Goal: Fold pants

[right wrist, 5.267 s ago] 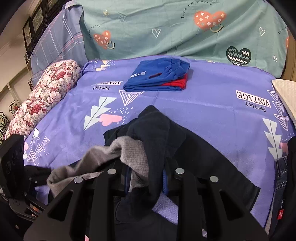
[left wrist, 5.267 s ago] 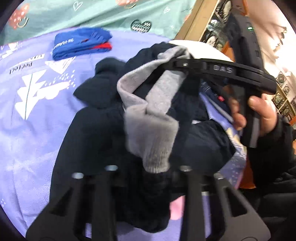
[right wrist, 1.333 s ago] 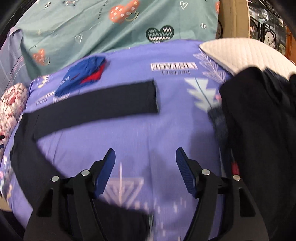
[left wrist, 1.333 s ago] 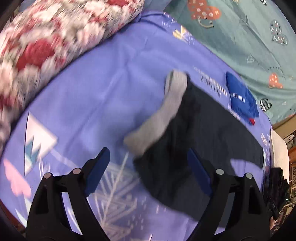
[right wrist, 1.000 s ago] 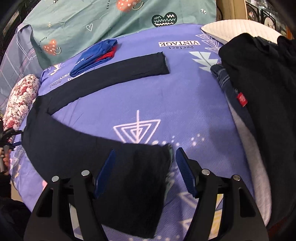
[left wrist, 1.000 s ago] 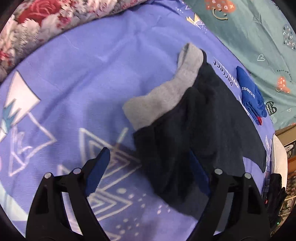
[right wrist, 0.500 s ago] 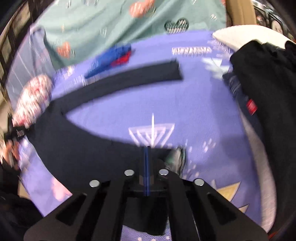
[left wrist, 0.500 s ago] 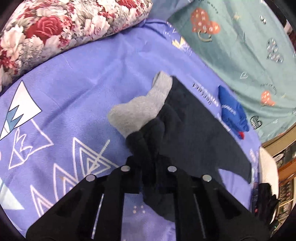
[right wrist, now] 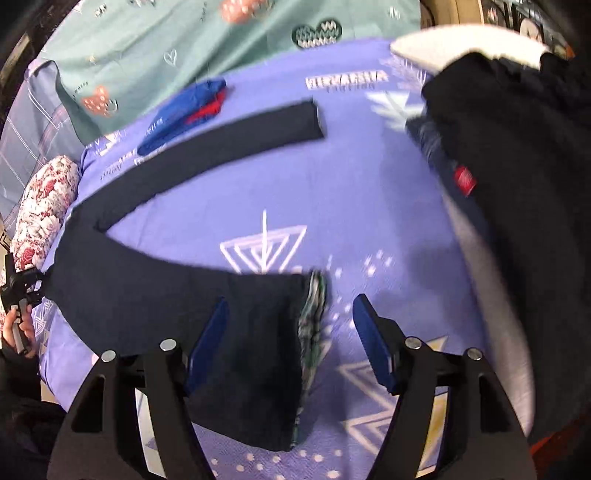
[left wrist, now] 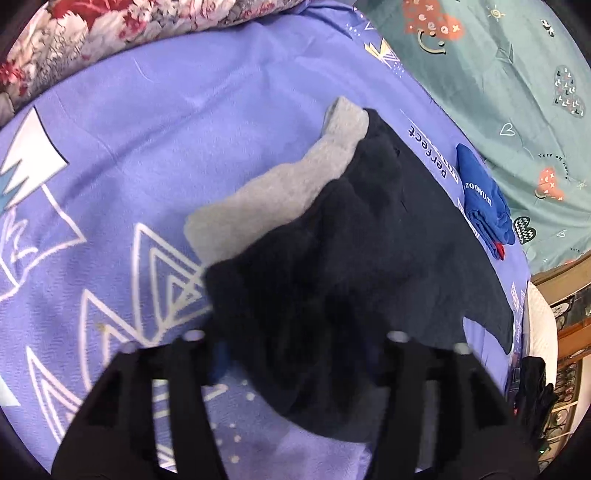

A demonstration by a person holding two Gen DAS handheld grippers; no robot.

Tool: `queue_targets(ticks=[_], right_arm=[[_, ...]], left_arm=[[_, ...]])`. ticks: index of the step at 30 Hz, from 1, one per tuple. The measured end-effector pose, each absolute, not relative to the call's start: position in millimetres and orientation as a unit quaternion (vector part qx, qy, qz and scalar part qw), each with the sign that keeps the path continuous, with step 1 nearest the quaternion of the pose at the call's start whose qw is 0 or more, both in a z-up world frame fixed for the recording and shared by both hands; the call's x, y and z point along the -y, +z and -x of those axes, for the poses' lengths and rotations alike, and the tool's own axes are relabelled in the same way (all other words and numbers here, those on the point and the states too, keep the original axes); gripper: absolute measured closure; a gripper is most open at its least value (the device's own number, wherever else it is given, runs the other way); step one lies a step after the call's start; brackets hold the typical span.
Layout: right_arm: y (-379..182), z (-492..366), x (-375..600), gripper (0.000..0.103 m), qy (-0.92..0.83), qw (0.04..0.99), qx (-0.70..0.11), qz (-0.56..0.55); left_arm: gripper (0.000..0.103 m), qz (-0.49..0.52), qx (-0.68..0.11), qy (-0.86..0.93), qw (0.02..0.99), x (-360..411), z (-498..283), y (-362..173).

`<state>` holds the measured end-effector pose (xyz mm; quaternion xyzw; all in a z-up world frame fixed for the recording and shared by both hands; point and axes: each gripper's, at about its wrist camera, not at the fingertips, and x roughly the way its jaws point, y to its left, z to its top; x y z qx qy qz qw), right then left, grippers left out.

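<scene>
Dark navy pants (left wrist: 369, 258) with a grey waistband (left wrist: 280, 192) lie spread on the purple bedsheet (left wrist: 147, 147). My left gripper (left wrist: 295, 350) is open, its fingers straddling the bunched waist end of the pants. In the right wrist view the two legs (right wrist: 207, 147) spread apart across the sheet. My right gripper (right wrist: 291, 339) is open over the near leg's cuff (right wrist: 310, 314), which lies flat between the blue pads without being gripped.
A folded blue garment (left wrist: 484, 203) lies near the teal headboard sheet (left wrist: 498, 74). A floral bolster (left wrist: 110, 29) is at the left. A pile of dark clothes (right wrist: 517, 184) sits on the bed's right side, by a white pillow (right wrist: 461, 48).
Both grippers were shut on the pants half a second ago; both have opened and let go. The pants now rest on the sheet.
</scene>
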<state>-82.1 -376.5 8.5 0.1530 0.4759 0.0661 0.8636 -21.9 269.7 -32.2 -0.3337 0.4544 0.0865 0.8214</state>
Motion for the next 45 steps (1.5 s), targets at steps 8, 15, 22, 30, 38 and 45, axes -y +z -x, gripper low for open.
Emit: queue_targets(ticks=[8, 15, 22, 30, 38, 45], right_arm=[[-4, 66, 365, 0.074, 0.099, 0.845, -0.5, -0.161], [51, 72, 386, 0.098, 0.119, 0.882, -0.419, -0.179], [98, 66, 401, 0.099, 0.139, 0.899, -0.368, -0.191], [65, 55, 418, 0.099, 0.111, 0.882, -0.402, -0.221], [95, 72, 426, 0.099, 0.14, 0.897, -0.343, -0.239], [75, 61, 449, 0.099, 0.062, 0.884, -0.412, -0.214]], left_arm=[[0.092, 0.313, -0.443, 0.051, 0.839, -257, 16, -33], [0.094, 0.309, -0.394, 0.056, 0.864, -261, 43, 12], [0.094, 0.308, -0.411, 0.046, 0.857, -257, 56, 11], [0.069, 0.352, -0.442, 0.049, 0.824, -258, 38, -38], [0.095, 0.335, -0.372, 0.026, 0.865, -256, 75, 27], [0.088, 0.286, -0.471, 0.035, 0.834, -238, 81, -11]])
